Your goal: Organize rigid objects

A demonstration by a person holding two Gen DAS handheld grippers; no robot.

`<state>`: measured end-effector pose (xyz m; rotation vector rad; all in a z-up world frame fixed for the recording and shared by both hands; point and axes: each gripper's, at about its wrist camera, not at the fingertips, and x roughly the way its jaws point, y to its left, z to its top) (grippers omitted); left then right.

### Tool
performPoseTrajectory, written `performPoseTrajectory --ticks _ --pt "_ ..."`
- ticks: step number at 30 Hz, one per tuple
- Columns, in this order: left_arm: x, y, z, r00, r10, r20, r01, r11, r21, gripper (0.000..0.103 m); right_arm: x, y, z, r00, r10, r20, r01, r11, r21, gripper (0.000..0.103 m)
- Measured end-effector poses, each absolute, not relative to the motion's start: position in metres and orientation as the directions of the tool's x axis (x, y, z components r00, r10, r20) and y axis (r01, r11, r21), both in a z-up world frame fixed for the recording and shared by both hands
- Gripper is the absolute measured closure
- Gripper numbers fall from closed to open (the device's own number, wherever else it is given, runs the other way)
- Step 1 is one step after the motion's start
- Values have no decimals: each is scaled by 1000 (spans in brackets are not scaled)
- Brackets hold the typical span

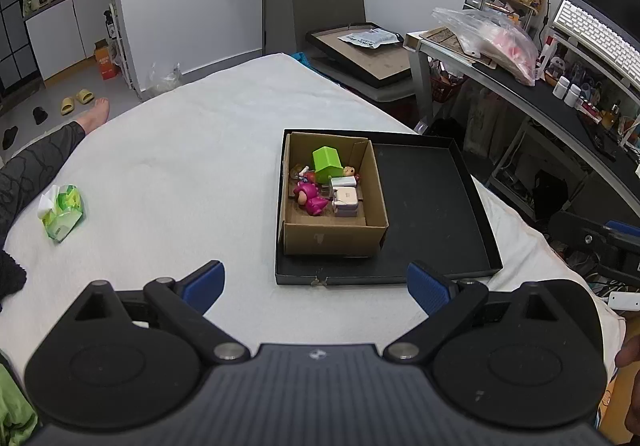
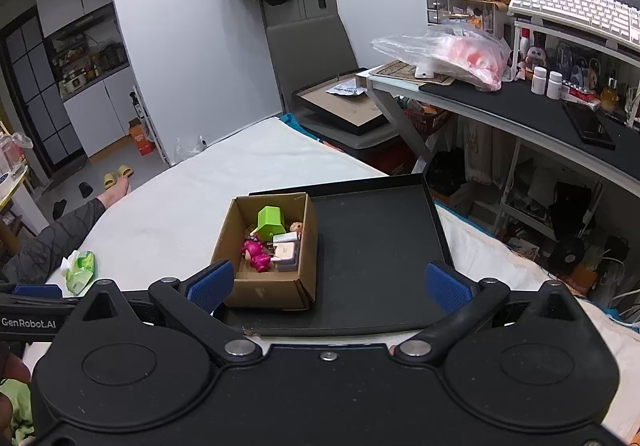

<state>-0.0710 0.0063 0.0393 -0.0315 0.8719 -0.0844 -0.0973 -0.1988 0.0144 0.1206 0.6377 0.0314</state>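
Observation:
A brown cardboard box (image 1: pixel 370 202) (image 2: pixel 308 246) stands in the left part of a flat black tray (image 1: pixel 432 206) (image 2: pixel 372 246) on the white bed. Inside the box lie a green house-shaped block (image 1: pixel 326 162) (image 2: pixel 271 220), a pink toy figure (image 1: pixel 309 198) (image 2: pixel 255 253), white charger blocks (image 1: pixel 346 198) (image 2: pixel 286 252) and a small doll head (image 1: pixel 349 170) (image 2: pixel 297 227). My left gripper (image 1: pixel 316 286) is open, held short of the tray's near edge, nothing between its blue pads. My right gripper (image 2: pixel 328 286) is open above the tray's near edge, empty.
A green tissue pack (image 1: pixel 62 212) (image 2: pixel 80 268) lies on the bed at the left. A person's leg (image 1: pixel 36 166) (image 2: pixel 60 230) rests on the bed's left edge. A cluttered desk (image 1: pixel 540 86) (image 2: pixel 520 106) and a grey chair (image 1: pixel 360 58) (image 2: pixel 340 102) stand to the right.

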Motion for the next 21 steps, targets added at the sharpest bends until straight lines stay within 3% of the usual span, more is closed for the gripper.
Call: performPoseTrajectory --ticks 21 --pt "-71 5 35 635 -89 -768 63 996 -63 6 -94 -203 9 789 38 -613 40 993 114 0"
